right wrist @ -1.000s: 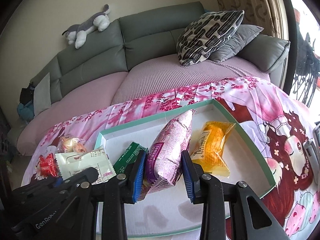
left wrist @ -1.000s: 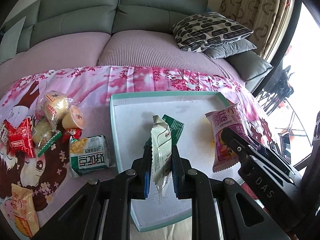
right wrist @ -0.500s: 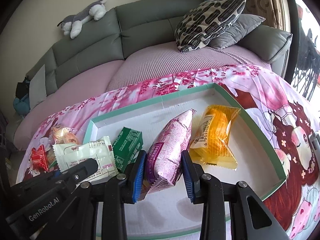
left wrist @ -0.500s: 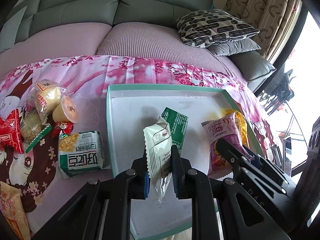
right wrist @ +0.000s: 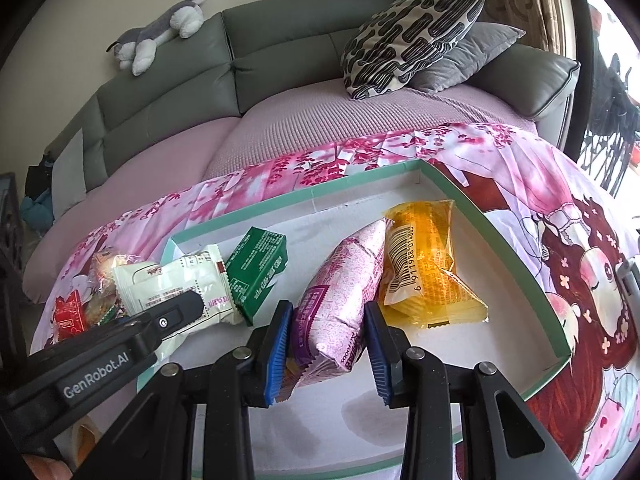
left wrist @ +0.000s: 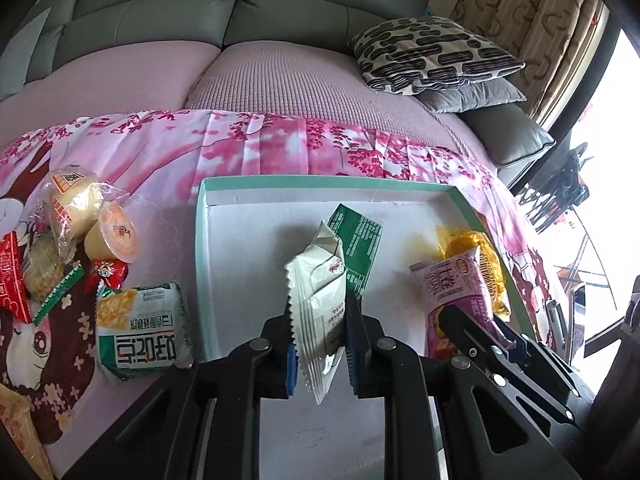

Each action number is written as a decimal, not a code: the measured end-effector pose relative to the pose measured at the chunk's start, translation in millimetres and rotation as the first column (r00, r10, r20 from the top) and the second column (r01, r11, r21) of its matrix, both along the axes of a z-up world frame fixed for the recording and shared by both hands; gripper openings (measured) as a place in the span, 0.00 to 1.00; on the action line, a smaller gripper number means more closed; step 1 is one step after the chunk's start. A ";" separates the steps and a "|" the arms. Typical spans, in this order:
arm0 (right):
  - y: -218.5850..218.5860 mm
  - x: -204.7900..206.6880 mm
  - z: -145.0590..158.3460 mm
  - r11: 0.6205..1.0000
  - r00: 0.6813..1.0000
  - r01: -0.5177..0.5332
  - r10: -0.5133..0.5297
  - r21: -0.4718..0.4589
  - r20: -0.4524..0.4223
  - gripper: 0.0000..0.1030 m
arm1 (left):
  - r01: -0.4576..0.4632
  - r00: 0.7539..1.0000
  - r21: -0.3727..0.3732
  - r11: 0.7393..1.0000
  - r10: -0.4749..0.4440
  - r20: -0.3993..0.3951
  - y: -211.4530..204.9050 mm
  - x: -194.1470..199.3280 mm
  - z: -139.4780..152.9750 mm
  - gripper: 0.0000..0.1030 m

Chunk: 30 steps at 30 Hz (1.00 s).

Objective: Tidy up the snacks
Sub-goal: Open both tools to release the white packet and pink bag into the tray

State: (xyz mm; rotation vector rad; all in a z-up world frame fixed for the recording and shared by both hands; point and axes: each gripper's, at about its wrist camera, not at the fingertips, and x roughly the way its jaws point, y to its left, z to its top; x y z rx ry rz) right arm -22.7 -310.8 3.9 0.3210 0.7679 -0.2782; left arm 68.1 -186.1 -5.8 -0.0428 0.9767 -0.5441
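My left gripper [left wrist: 320, 344] is shut on a cream-white snack packet [left wrist: 320, 300] and holds it upright over the white tray with a teal rim [left wrist: 320, 182]. My right gripper [right wrist: 326, 344] is shut on a pink-purple snack bag [right wrist: 340, 300], held low over the tray [right wrist: 528, 256]. A green packet [left wrist: 356, 244] and a yellow packet [right wrist: 428, 272] lie in the tray. The white packet [right wrist: 176, 288] and green packet [right wrist: 258, 272] show in the right wrist view too.
Loose snacks lie on the pink cloth left of the tray: a green-white packet [left wrist: 140, 332], a jelly cup [left wrist: 114, 234], a bagged bun [left wrist: 70, 204], a red packet [left wrist: 12, 276]. A grey sofa with patterned cushions [left wrist: 432, 54] stands behind.
Both grippers have come lower and further over the tray with their packets. The pink bag now sits close beside the yellow packet.
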 end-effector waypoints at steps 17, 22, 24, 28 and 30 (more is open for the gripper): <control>-4.4 -7.6 11.0 1.000 1.000 0.015 -0.015 -0.010 0.026 0.44 | -0.039 0.996 0.103 0.994 0.030 0.089 11.6 -12.8 32.2 0.61; -3.2 -7.1 11.5 1.000 1.000 0.013 -0.013 -0.025 0.020 0.45 | -0.087 0.994 0.132 0.987 0.078 0.075 21.3 -7.3 27.5 0.61; -3.1 -6.4 10.4 0.999 1.000 0.015 -0.014 -0.030 0.014 0.51 | -0.107 0.993 0.141 0.984 0.100 0.058 25.6 -3.9 22.7 0.61; -2.4 -5.8 9.2 0.999 1.000 0.018 -0.018 -0.046 0.003 0.67 | -0.168 0.985 0.181 0.969 0.161 0.054 34.0 2.0 14.4 0.84; -2.5 -5.7 8.7 0.999 1.000 0.019 -0.019 -0.047 0.002 0.75 | -0.188 0.982 0.204 0.961 0.177 0.071 36.6 2.9 12.8 0.86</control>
